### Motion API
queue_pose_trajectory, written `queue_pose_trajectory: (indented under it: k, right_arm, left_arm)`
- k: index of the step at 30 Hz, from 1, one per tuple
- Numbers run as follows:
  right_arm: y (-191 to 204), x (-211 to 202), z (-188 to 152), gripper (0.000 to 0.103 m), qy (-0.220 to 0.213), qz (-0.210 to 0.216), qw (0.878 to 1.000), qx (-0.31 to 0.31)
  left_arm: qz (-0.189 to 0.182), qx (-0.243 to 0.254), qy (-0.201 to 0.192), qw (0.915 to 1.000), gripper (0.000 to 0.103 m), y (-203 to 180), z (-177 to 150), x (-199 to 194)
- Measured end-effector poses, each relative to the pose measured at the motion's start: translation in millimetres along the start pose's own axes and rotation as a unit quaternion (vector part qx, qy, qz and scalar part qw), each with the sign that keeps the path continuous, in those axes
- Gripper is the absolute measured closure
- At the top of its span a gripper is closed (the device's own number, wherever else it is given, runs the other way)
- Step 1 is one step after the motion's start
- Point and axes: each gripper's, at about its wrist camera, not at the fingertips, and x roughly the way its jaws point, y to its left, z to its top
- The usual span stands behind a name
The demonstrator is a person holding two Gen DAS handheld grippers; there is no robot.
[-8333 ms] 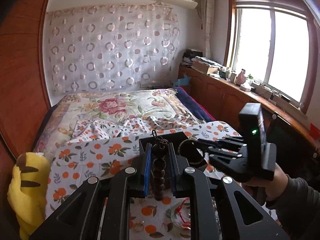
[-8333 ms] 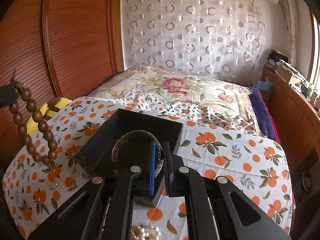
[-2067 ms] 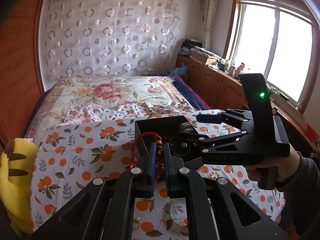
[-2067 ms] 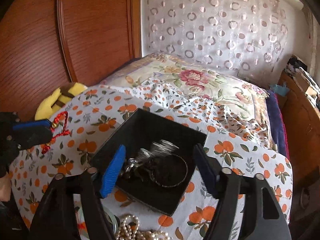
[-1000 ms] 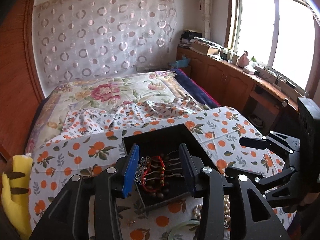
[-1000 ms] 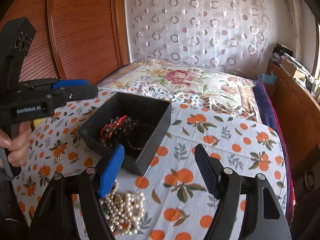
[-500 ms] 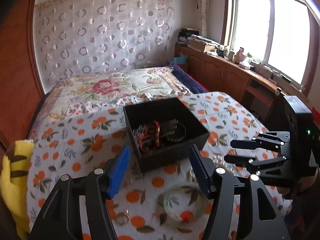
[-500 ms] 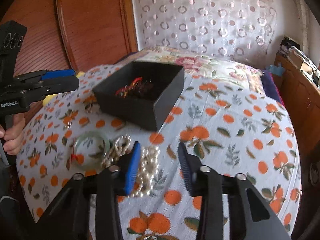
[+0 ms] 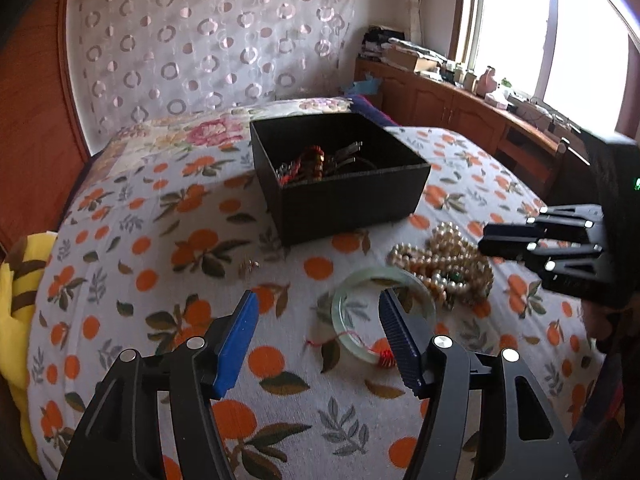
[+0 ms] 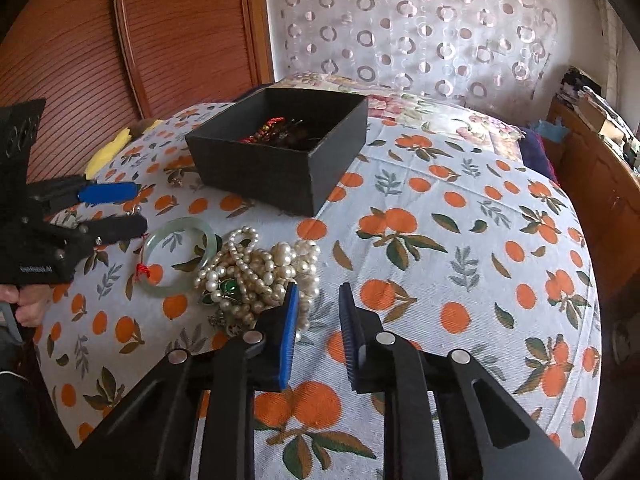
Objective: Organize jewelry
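Note:
A black box (image 9: 352, 196) (image 10: 256, 170) on the orange-print cloth holds a red cord bracelet (image 9: 310, 160) and dark beads. A pale green jade bangle (image 9: 352, 344) (image 10: 204, 236) lies in front of it, beside a heap of pearl necklaces (image 9: 444, 268) (image 10: 256, 268). My left gripper (image 9: 318, 312) is open and empty, low over the cloth just left of the bangle; it also shows in the right wrist view (image 10: 116, 208). My right gripper (image 10: 318, 300) is open, narrowly, at the right edge of the pearls; it also shows in the left wrist view (image 9: 492, 242).
A small ring-like trinket (image 9: 249, 266) lies on the cloth left of the box. A yellow plush toy (image 9: 16, 300) sits at the left edge. A wooden wardrobe (image 10: 100, 40) stands on the left, cabinets (image 9: 460, 112) under the window on the right.
The left gripper let the red cord bracelet go into the box, then drew back and down toward the bangle. The right gripper dropped toward the pearls and narrowed its jaws.

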Motion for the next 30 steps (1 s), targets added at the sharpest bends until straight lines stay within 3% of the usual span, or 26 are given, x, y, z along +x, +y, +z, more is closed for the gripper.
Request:
queue_pose_trajectory:
  k: [10, 13, 15, 19, 30]
  right_arm:
    - [8, 7, -1, 0.081, 0.015, 0.006, 1.0, -0.017]
    - [10, 12, -2, 0.081, 0.019, 0.005, 1.0, -0.024]
    - [11, 12, -2, 0.092, 0.019, 0.012, 0.999, -0.024]
    - [14, 11, -3, 0.095, 0.016, 0.012, 0.999, -0.032]
    - [1, -57, 27, 0.095, -0.095, -0.01, 0.995, -0.013]
  left_arm:
    - [-0.006, 0.006, 0.018, 0.9998, 0.037, -5, -6, 10]
    - [-0.007, 0.01, 0.024, 0.9996, 0.031, -6, -6, 12]
    - [-0.006, 0.014, 0.032, 0.9994, 0.029, -8, -6, 16]
    - [-0.003, 0.016, 0.047, 0.9988, 0.029, -9, -6, 22]
    - [0.0, 0.014, 0.045, 0.9989, 0.026, -8, -6, 26]
